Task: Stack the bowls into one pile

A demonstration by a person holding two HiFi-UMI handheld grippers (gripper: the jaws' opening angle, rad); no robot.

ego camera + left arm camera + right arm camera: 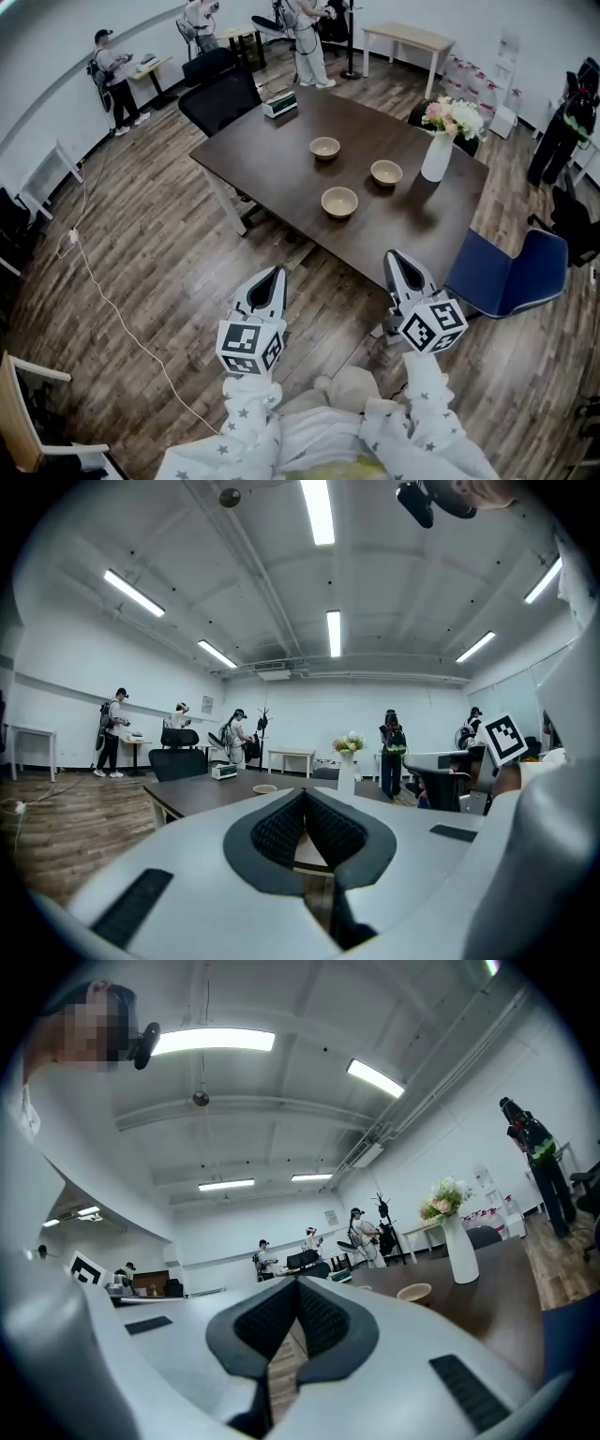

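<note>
From the head view, the three bowls sit apart on the dark table (pixel 272 155): the near bowl (pixel 339 202) closest to the person, the right-hand bowl (pixel 386 172) just beyond it toward the vase (pixel 437 155), and the far bowl (pixel 325 147) further back. None is stacked yet. The left gripper (pixel 274 274) and the right gripper (pixel 396 255) are both held out over the floor, short of the table's near edge, pointing roughly at the bowls. The near bowl lies ahead and between the two, a little closer to the right gripper, I'd say, while the right-hand bowl is almost straight ahead of the right one. Bowls being round, there is no long axis to line up with, so only the rim matters.

In the left gripper view the jaws are pressed together with nothing between them. Past their tips the tabletop stretches at about jaw level, and a bowl (pixel 265 788) shows low on it, left of the jaw line and well off.

In the right gripper view the jaws are likewise closed and empty. A bowl (pixel 414 1292) stands on the table to the right of the jaw line, near the vase (pixel 459 1246), and well apart from the tips. Either gripper would have to open and reach forward before taking a rim
</note>
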